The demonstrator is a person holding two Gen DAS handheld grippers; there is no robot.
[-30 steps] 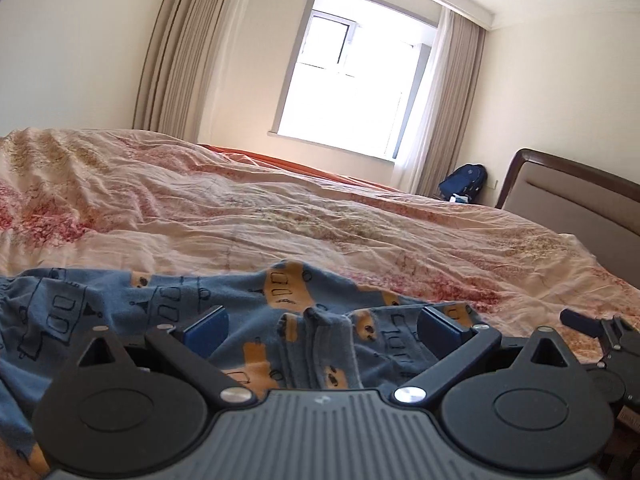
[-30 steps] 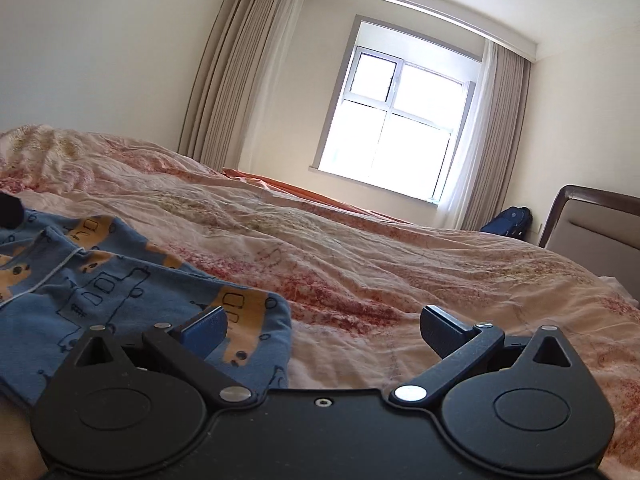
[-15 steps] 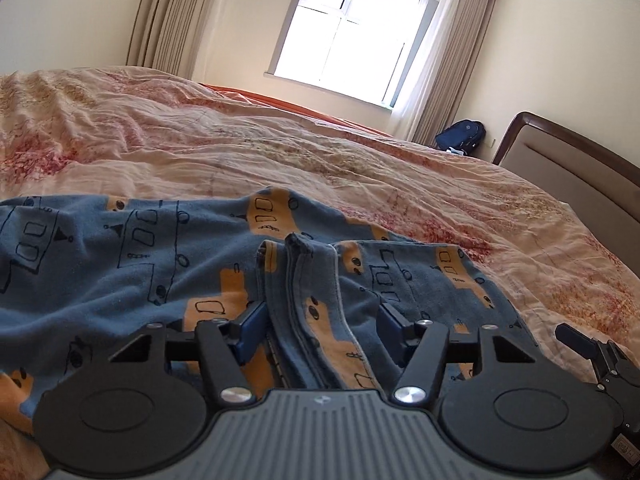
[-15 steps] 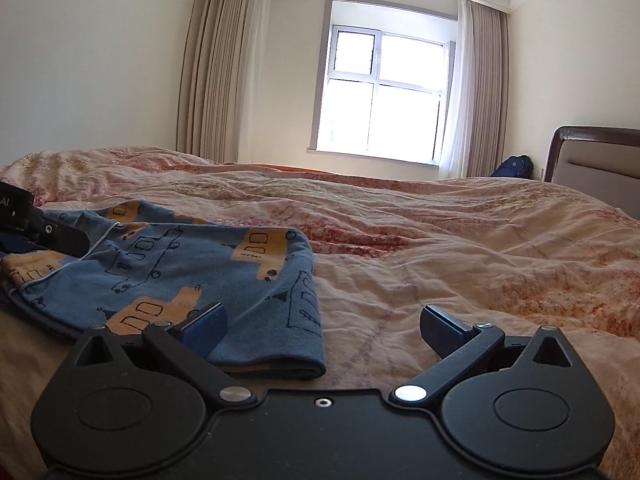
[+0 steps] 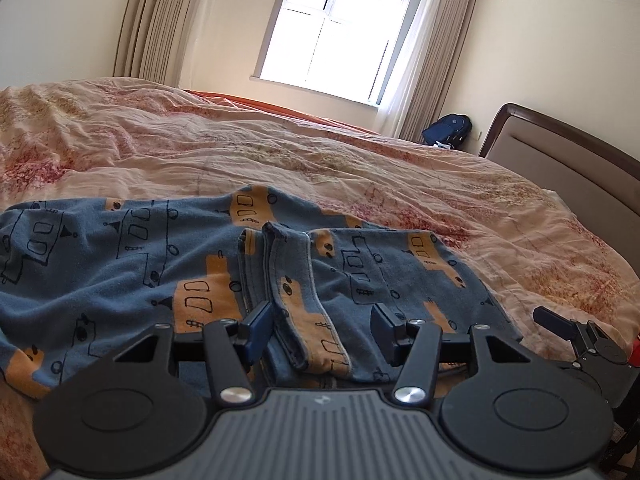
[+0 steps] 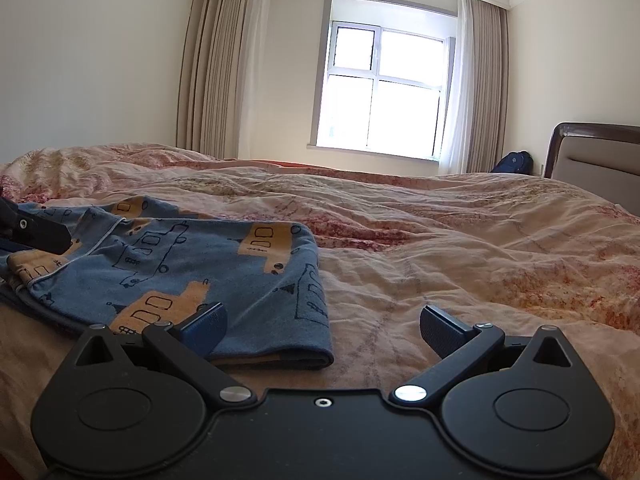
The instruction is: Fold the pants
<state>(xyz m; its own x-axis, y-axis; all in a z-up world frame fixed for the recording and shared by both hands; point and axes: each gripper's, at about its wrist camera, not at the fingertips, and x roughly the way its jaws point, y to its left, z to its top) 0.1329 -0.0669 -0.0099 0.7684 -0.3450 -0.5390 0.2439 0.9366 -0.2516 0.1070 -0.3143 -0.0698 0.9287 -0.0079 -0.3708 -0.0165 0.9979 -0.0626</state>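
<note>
Blue pants (image 5: 120,264) printed with orange vehicles lie on a pink floral bedspread (image 5: 320,152). In the left wrist view a raised, bunched fold of them (image 5: 292,280) runs between the jaws of my left gripper (image 5: 320,330). The jaws are half closed, pads against the cloth. My right gripper (image 6: 324,328) is open and low over the bed at the pants' folded right corner (image 6: 180,264). Its left finger (image 6: 204,322) is over the cloth and its right finger over bare bedspread. Part of the right gripper (image 5: 560,328) shows at the left view's right edge.
The rumpled bedspread (image 6: 440,232) stretches away towards a bright window (image 6: 384,88) with beige curtains. A padded headboard (image 5: 560,160) stands at the right. A dark blue backpack (image 5: 446,130) sits on the floor beside it.
My left jaws went from wide to half closed around the raised fold, and the view tipped down onto the pants. My right gripper rolled level and sank by the pants' corner, then held still.
</note>
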